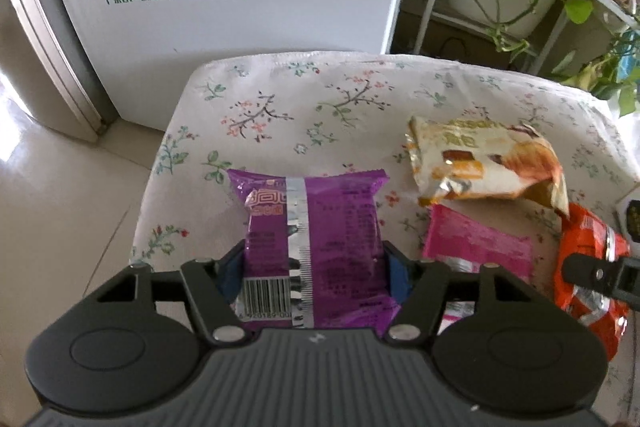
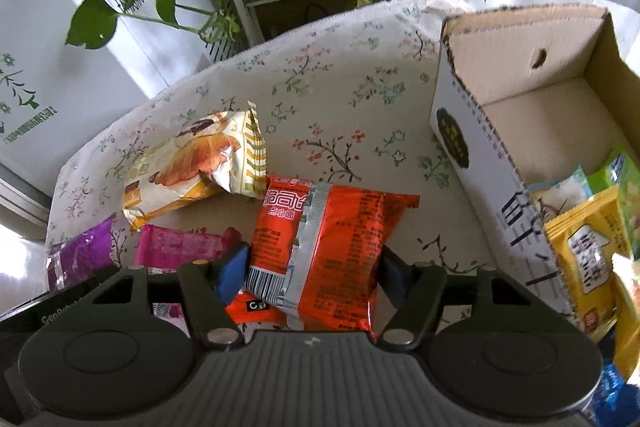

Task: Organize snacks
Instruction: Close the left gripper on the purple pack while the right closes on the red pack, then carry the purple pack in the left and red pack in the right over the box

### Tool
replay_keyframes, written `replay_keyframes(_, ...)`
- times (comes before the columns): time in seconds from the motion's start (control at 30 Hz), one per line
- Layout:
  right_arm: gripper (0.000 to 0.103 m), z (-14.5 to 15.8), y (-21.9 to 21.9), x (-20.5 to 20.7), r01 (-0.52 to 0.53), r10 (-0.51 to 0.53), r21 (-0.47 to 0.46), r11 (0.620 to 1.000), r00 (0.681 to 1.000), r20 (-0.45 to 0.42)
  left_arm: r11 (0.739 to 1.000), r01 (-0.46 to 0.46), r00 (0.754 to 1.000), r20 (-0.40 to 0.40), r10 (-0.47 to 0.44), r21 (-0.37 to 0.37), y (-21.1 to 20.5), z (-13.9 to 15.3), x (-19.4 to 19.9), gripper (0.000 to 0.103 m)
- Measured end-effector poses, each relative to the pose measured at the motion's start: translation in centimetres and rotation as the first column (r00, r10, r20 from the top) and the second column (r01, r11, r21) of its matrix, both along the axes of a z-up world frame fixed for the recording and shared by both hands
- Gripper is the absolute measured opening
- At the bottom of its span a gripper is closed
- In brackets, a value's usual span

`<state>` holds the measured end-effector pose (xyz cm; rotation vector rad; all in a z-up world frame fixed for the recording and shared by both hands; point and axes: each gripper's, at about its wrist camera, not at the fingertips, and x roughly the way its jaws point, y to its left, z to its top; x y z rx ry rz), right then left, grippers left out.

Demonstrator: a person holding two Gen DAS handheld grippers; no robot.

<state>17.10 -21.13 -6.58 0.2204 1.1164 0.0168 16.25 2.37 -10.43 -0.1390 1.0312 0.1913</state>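
Squeezing a shiny purple snack packet [image 1: 316, 251], the left claw [image 1: 314, 267] has both pads pressed on its sides. The right claw [image 2: 312, 271] is closed the same way on a shiny red-orange snack packet [image 2: 324, 247]. Both packets are low over the flowery tabletop [image 2: 340, 99]. An open cardboard box [image 2: 480, 155] at the right already has a yellow packet [image 2: 588, 259] and a few more inside. A cream croissant packet [image 2: 192, 163] and a pink packet [image 2: 180, 247] lie on the tabletop. I think the job is about half done.
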Motion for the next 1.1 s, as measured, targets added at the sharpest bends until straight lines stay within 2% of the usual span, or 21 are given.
replay_keyframes(0.7, 0.073, 3.6, -1.4, -2.0, -0.075, 0.071, 0.072, 0.995, 0.996, 0.063, 0.997, 0.07, 0.995, 0.068, -0.071, 0.019, -2.7, 3.3, -3.0, 0.066)
replay_keyframes(1.1, 0.073, 6.6, -2.7, -3.3, -0.118, 0.105, 0.084, 0.989, 0.983, 0.152, 0.998, 0.062, 0.99, 0.129, -0.064, 0.013, -3.7, 5.9, -3.9, 0.067)
